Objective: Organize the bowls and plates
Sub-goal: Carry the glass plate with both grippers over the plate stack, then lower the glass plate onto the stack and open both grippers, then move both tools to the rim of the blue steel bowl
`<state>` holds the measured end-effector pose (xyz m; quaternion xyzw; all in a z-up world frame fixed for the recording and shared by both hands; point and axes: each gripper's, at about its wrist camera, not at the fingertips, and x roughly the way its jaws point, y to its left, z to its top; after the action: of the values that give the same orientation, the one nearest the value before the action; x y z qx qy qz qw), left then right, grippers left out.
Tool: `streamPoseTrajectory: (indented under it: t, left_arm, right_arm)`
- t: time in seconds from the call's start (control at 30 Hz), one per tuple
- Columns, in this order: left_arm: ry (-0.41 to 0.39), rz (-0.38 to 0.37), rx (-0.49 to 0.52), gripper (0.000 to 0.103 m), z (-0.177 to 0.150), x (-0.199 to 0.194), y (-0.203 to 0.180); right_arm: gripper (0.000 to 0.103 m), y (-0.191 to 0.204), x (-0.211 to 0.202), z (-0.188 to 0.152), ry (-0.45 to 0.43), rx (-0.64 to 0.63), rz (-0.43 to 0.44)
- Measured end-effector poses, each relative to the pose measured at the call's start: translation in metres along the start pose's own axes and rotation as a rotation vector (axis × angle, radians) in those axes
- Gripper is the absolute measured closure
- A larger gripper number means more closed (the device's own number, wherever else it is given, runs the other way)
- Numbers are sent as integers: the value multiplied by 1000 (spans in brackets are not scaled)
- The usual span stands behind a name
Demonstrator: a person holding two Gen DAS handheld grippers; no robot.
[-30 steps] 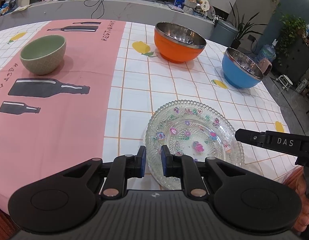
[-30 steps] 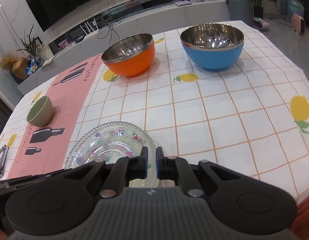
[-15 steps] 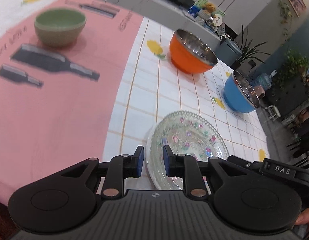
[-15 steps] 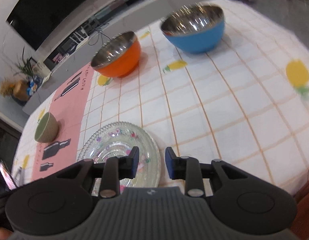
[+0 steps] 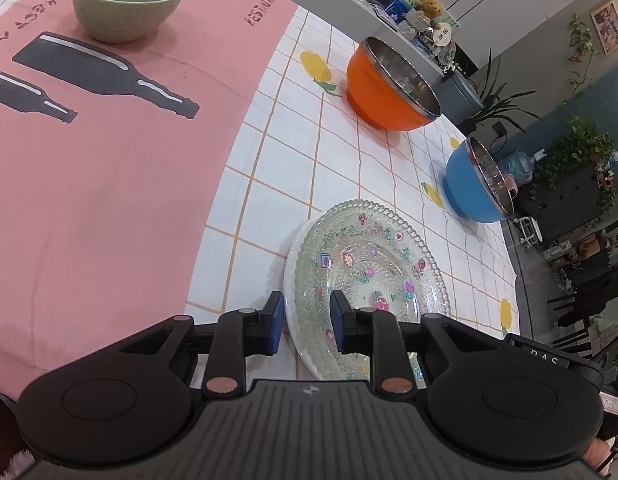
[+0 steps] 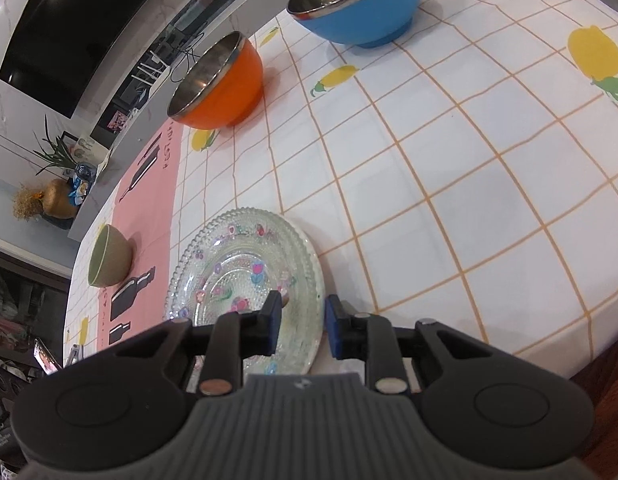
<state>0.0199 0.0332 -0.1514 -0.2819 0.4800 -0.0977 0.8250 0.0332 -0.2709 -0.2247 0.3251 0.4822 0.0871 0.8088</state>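
A clear glass plate (image 5: 369, 264) with small flower marks lies on a white plate near the table's front edge; it also shows in the right wrist view (image 6: 245, 272). My left gripper (image 5: 307, 322) is open, its jaws straddling the plates' left rim. My right gripper (image 6: 299, 322) is open, its jaws straddling the right rim. An orange steel bowl (image 5: 385, 84) (image 6: 221, 84), a blue steel bowl (image 5: 475, 180) (image 6: 357, 4) and a green ceramic bowl (image 5: 127, 0) (image 6: 109, 256) stand farther back.
The table carries a white checked cloth (image 6: 449, 168) and a pink runner (image 5: 89, 140) with bottle prints. The table's front edge (image 6: 557, 364) is close below the right gripper. A counter with plants and clutter lies beyond.
Both grippers have opened wider and tilted, and now straddle opposite rims of the stacked plates. The plates have stayed on the table.
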Motion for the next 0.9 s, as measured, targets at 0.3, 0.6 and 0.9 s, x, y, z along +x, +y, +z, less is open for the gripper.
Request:
streamPoseTrajectory:
  t: [0.3, 0.6, 0.9]
  left_arm:
    - [9, 1, 7, 75, 2, 6, -6]
    - [-37, 112, 153, 71, 16, -12, -31]
    - [-178, 142, 390, 71, 32, -30, -83]
  right_arm:
    - [81, -3, -2, 6, -16, -6, -20]
    - [65, 12, -15, 14, -62, -100, -123]
    - [66, 29, -32, 30, -152, -247, -261]
